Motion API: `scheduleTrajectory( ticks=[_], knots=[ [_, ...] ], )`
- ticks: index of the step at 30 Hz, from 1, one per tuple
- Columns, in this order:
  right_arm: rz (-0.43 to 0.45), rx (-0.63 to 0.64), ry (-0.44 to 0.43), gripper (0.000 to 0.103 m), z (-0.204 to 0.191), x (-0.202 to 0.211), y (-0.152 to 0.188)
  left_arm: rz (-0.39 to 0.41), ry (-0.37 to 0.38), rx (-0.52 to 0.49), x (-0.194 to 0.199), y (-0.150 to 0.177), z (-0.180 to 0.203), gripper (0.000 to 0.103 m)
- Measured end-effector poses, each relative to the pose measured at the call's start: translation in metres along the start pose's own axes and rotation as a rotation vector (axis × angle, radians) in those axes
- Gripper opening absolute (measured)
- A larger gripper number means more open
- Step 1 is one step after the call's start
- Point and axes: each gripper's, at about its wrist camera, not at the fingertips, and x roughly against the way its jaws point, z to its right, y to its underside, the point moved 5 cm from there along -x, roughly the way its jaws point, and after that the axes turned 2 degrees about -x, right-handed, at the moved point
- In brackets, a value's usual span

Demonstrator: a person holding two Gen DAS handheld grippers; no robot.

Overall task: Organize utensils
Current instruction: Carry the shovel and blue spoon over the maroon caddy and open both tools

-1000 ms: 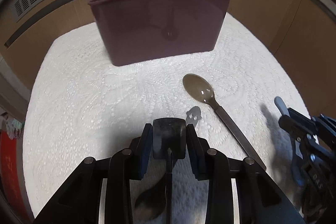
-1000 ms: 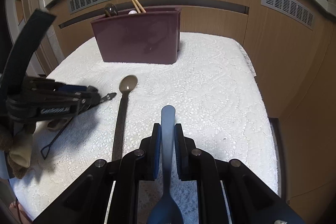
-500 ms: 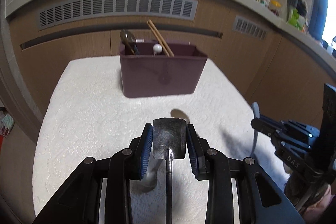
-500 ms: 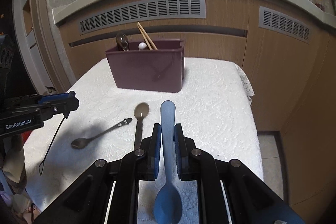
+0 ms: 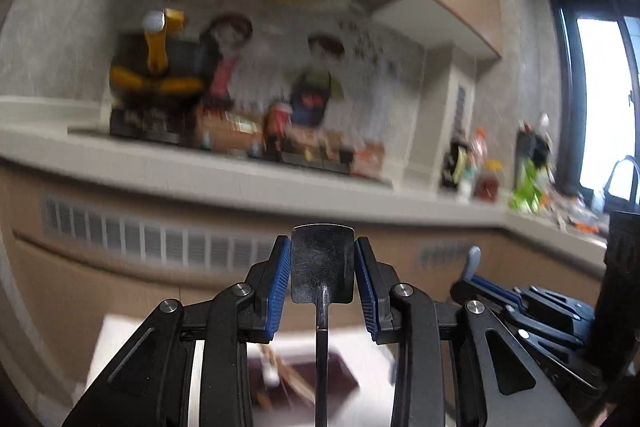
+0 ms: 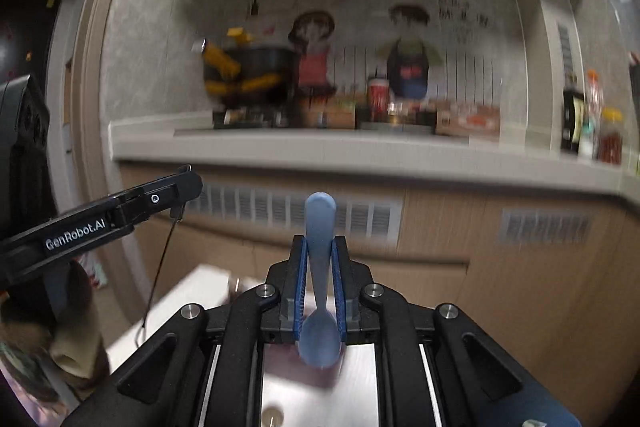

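My left gripper [image 5: 321, 245] is shut on the flat squarish head of a dark metal utensil [image 5: 322, 269], whose thin handle hangs down toward the camera. Far below it, blurred, sits the maroon utensil box [image 5: 340, 373] with chopsticks [image 5: 292, 381] inside, on the white cloth. My right gripper [image 6: 320, 241] is shut on a blue spoon [image 6: 320, 223], handle pointing forward and bowl near the camera. Each gripper shows in the other's view: the right gripper [image 5: 460, 291] at the right, the left gripper [image 6: 186, 185] at the left. Both are high above the table.
A grey kitchen counter [image 5: 200, 171] runs across ahead, over wooden cabinet fronts with vent grilles [image 6: 288, 211]. On it stand a dark pot with yellow handles [image 6: 248, 75] and bottles [image 6: 576, 119]. The white cloth-covered table [image 6: 188, 291] lies low in view. A gloved hand [image 6: 68, 347] holds the left gripper.
Both grippers have risen well above the table and tipped up toward level, each keeping its utensil. The box and cloth have dropped to the bottom of the views; counter and wall now fill them.
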Motion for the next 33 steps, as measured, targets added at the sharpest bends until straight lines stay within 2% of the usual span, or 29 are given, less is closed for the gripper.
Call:
scheduleTrajectory(
  ticks=[3, 7, 13, 18, 24, 26, 28, 29, 33],
  knots=[
    [0.010, 0.008, 0.013, 0.011, 0.003, -0.024, -0.018, 0.045, -0.029, -0.025, -0.026, -0.011, -0.010, 0.033],
    [-0.018, 0.010, 0.028, 0.011, 0.008, -0.050, -0.017, 0.026, -0.037, -0.013, -0.056, -0.006, -0.024, 0.033],
    [-0.092, 0.012, 0.035, 0.011, 0.012, -0.093, 0.009, -0.028, -0.061, 0.003, -0.101, 0.032, -0.043, 0.033],
    [-0.150, 0.011, 0.032, 0.011, 0.013, -0.123, 0.034, -0.066, -0.078, 0.013, -0.123, 0.059, -0.057, 0.033],
    [-0.224, 0.013, 0.011, 0.012, 0.008, -0.144, 0.063, -0.165, -0.086, 0.044, -0.126, 0.099, -0.072, 0.033],
    [-0.265, 0.024, -0.006, 0.015, 0.004, -0.149, 0.076, -0.230, -0.084, 0.051, -0.126, 0.116, -0.076, 0.039],
    [-0.308, 0.030, -0.014, 0.040, 0.003, -0.153, 0.089, -0.297, -0.094, 0.053, -0.126, 0.132, -0.082, 0.055],
    [-0.313, 0.027, -0.009, 0.045, 0.004, -0.152, 0.093, -0.312, -0.103, 0.062, -0.124, 0.137, -0.085, 0.055],
    [-0.319, 0.019, 0.035, 0.047, 0.012, -0.137, 0.105, -0.379, -0.137, 0.109, -0.101, 0.153, -0.099, 0.056]
  ],
)
